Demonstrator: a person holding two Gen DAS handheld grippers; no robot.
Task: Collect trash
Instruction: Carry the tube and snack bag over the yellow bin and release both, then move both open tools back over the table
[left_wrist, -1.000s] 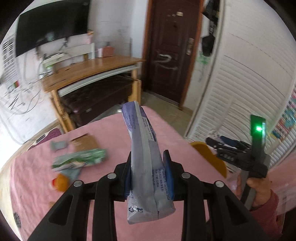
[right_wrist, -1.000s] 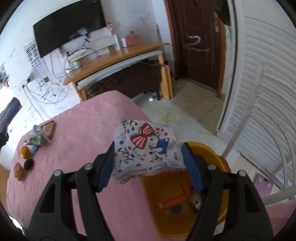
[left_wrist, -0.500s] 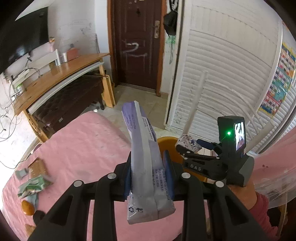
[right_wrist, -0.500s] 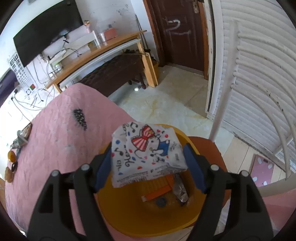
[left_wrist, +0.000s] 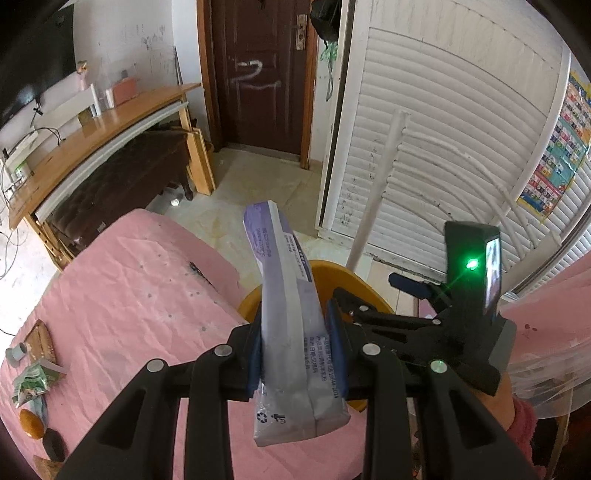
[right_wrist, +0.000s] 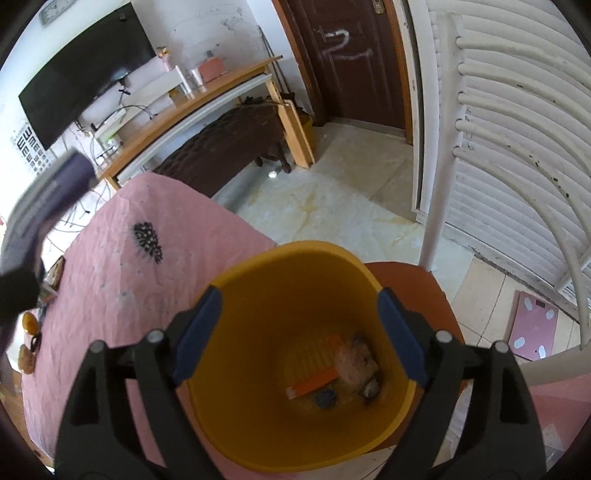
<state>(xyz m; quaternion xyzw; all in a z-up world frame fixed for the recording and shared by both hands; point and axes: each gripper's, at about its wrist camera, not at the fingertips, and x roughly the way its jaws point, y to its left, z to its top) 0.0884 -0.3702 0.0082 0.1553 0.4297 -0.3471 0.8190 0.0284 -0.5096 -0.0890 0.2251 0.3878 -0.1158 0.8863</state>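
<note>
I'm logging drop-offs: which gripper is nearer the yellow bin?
Right. The right gripper hangs open directly above the yellow bin; the left gripper, clamping the purple packet, sits back over the pink table.

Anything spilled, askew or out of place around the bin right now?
Nothing spilled: the yellow bin stands upright by the pink table with scraps inside. Wrappers are on the table's far end, and the left gripper holds a purple packet. The right gripper hangs open above the bin.
</note>
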